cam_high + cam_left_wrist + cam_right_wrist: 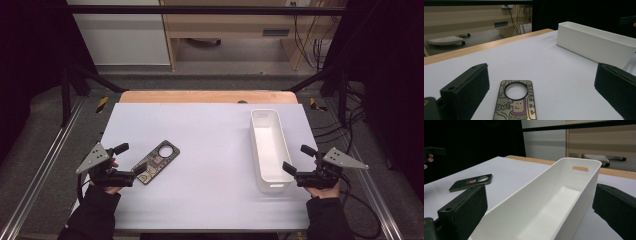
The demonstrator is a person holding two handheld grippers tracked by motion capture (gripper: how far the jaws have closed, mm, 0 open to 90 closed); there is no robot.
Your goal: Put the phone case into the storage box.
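A flat phone case with a cartoon print and a round camera hole lies on the white table at the left. My left gripper stands open just at its near end; in the left gripper view the phone case lies between the wide-apart jaws. A long white bin stands empty at the right. My right gripper is open at the bin's near right corner, and the right gripper view looks along the inside of the white bin, with the phone case farther off.
The white table top has a wooden edge at the far side. Metal frame rails run along both sides, with cables on the floor at the right. A wooden cabinet stands behind the table.
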